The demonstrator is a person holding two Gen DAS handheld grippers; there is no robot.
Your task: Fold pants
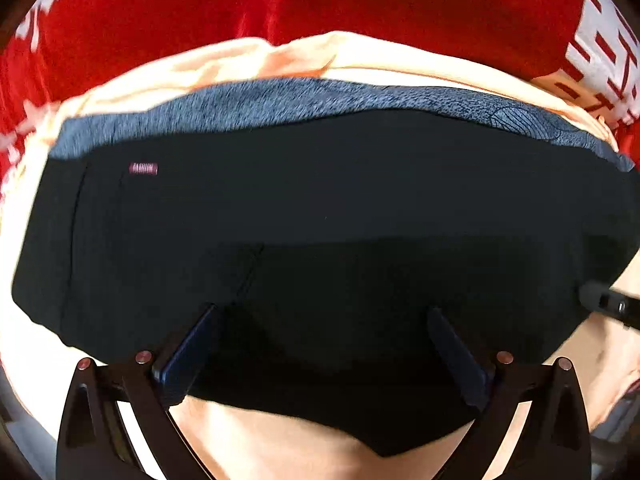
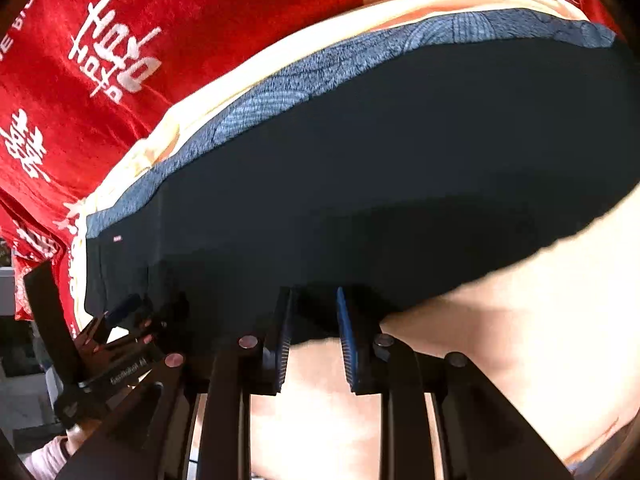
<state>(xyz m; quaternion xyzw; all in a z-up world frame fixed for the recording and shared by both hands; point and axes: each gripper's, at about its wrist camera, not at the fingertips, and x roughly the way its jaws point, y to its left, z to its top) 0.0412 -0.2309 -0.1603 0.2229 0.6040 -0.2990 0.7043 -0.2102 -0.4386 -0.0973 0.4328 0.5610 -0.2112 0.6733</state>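
Observation:
Dark navy pants (image 1: 320, 200) lie folded on a pale peach sheet (image 1: 280, 440), with a small pink label (image 1: 143, 168) near their left end. They also show in the right wrist view (image 2: 400, 160). My left gripper (image 1: 324, 320) is open, its blue-padded fingers (image 1: 188, 360) spread wide over the near edge of the pants. My right gripper (image 2: 314, 312) is open with a narrower gap, its fingers (image 2: 348, 344) at the near hem of the pants, nothing gripped. The left gripper shows at the lower left of the right wrist view (image 2: 120, 332).
A blue-grey patterned cloth (image 1: 280, 100) lies under the far edge of the pants, also in the right wrist view (image 2: 280, 96). A red cloth with white lettering (image 1: 360, 12) covers the area beyond. The right gripper's tip (image 1: 608, 304) shows at the right edge.

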